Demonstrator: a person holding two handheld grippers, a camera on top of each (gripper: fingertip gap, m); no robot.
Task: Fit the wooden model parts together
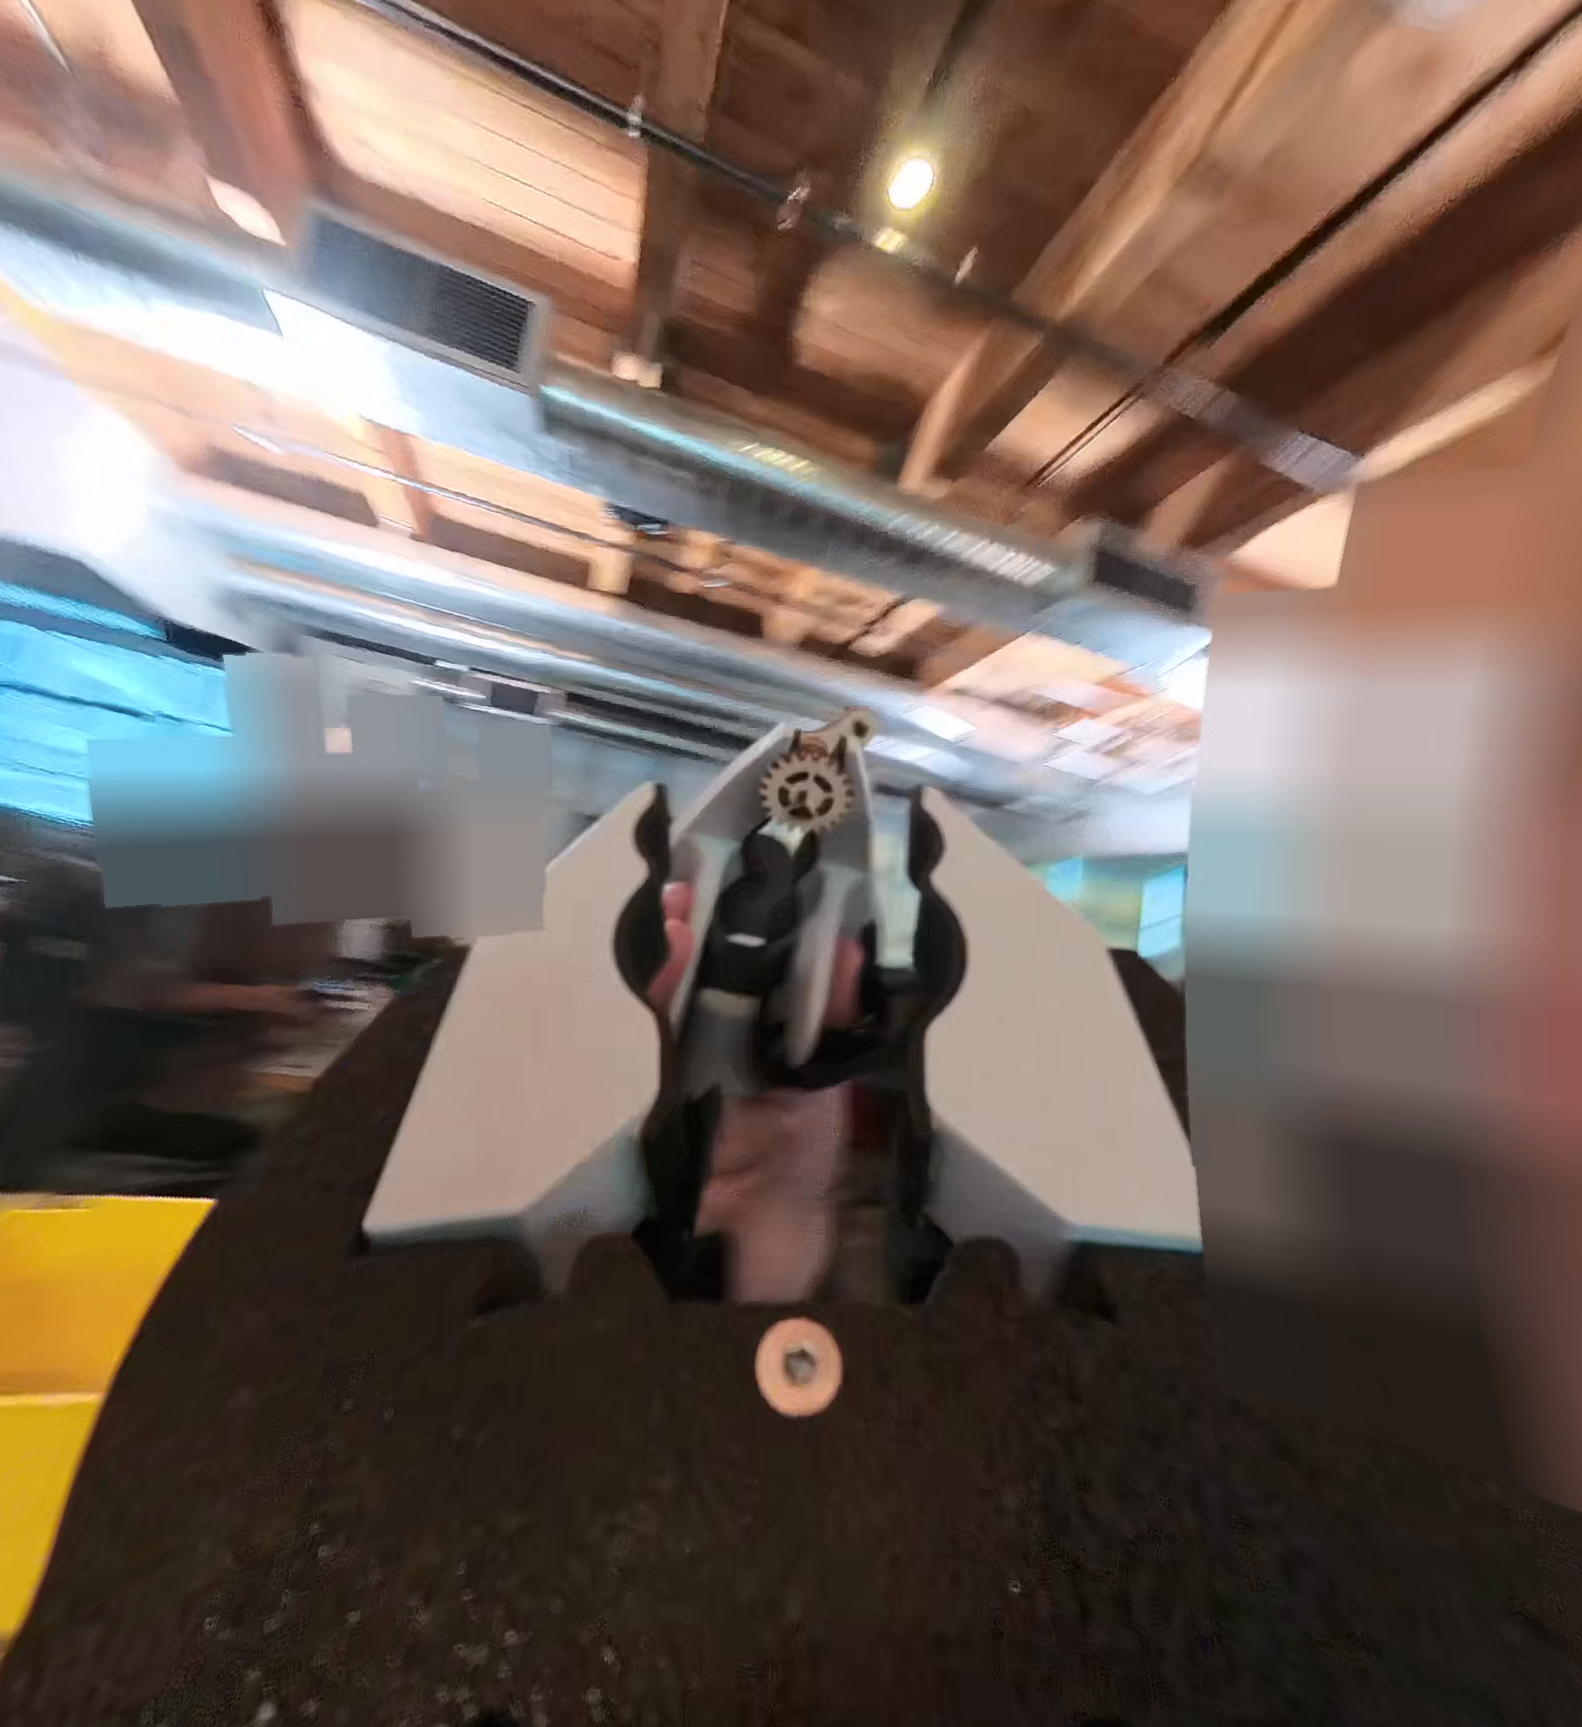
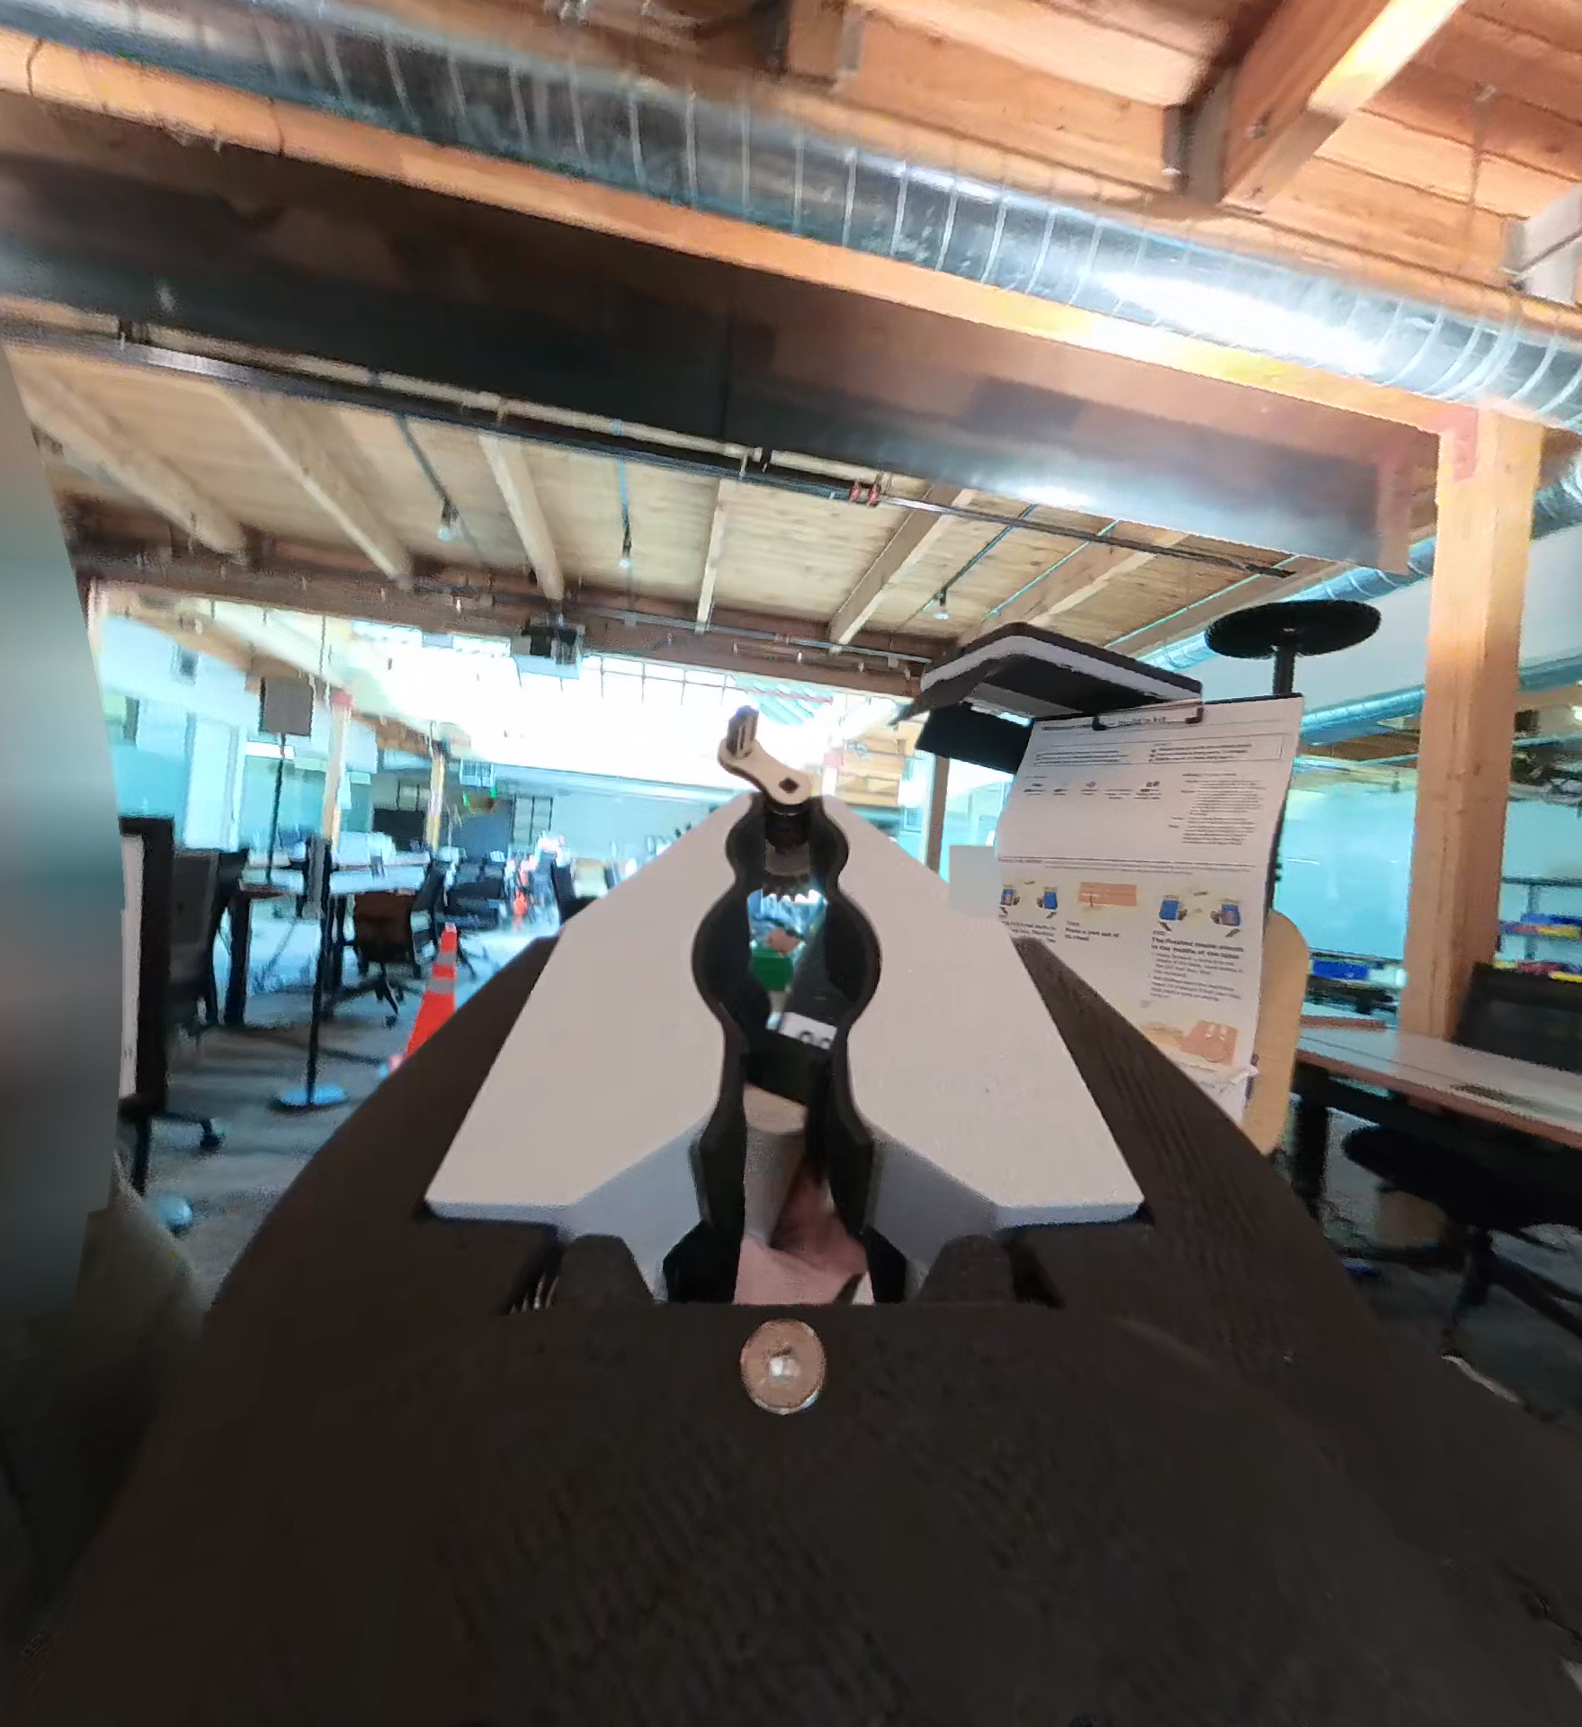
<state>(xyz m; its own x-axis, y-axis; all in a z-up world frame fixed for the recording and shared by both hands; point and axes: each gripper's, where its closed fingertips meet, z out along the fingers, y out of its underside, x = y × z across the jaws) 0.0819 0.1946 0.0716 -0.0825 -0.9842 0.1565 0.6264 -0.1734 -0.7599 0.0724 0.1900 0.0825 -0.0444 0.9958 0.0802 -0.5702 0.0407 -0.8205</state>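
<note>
My right gripper is shut on a small wooden gear. A wooden crank arm fixed to the gear sticks out above the fingertips. In the left wrist view, my left gripper is open and empty, its white fingers spread wide. The right gripper faces it from beyond, in line with the gap, and holds the same gear up toward the camera. A hand grips the right gripper from below. Both views tilt up, so no table surface with other parts shows.
A yellow bin sits low at the left. A clipboard with an instruction sheet stands at the right by a wooden table and a black chair. An orange cone stands on the floor.
</note>
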